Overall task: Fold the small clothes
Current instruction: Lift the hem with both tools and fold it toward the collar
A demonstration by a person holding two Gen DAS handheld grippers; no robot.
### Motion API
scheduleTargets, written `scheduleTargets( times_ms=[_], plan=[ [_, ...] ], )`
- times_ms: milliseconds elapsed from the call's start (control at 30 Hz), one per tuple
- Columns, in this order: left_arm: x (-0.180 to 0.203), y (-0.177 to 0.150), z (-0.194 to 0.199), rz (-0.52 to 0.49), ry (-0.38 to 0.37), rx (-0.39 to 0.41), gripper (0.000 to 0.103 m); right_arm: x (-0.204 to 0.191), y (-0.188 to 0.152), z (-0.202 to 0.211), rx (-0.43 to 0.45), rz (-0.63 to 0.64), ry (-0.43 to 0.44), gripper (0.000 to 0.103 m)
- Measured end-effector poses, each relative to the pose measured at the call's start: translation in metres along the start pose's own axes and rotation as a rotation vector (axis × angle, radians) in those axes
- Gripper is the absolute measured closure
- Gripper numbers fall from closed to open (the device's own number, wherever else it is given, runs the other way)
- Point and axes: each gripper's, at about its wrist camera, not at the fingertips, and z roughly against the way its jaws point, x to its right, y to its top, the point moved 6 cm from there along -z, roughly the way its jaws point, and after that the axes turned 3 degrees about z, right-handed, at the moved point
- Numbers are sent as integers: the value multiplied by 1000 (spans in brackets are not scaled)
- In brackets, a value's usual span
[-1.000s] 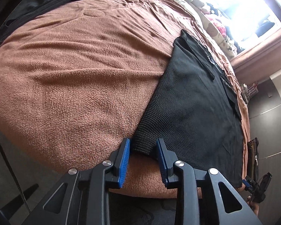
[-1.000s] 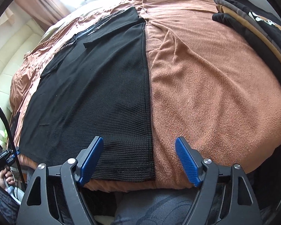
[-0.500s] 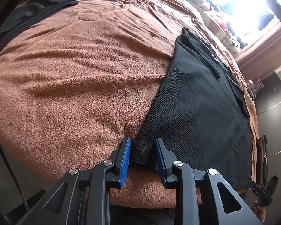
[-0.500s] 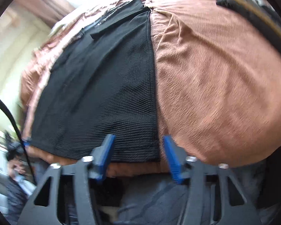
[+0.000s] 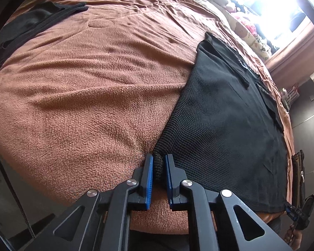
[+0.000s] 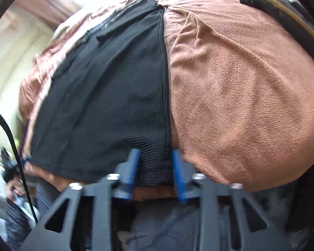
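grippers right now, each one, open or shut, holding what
left gripper: shut on the near corner of the black garment.
right gripper: tongs closing, the garment's other near corner between them, pads on the cloth.

Garment flat on blanket, clothes pile beyond.

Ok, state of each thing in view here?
Black garment: spread flat on the bed, near corners pinched.
Left gripper: shut on the garment's corner.
Right gripper: jaws closing, garment edge between them.
Brown blanket: spread, lightly wrinkled.
Dark clothes: lying at the bed's edge.
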Motion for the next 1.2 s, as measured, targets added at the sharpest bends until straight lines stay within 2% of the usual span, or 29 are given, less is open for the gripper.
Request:
scheduleTargets(
  times_ms=[133,600,933,1200],
  plan=[
    [5,1,9,-4,-8,24,94,-8,1,14,33,22,4,98],
    [36,7,78,-18,-140,137,95,-20,-6,99,228,46,73,99],
    [45,-7,134,-53,-199,212,95,-17,-35,158,353,41,98,99],
    [42,-28,178,-66,-255,281,95,-22,-70,209,449,56,110,99]
  ],
)
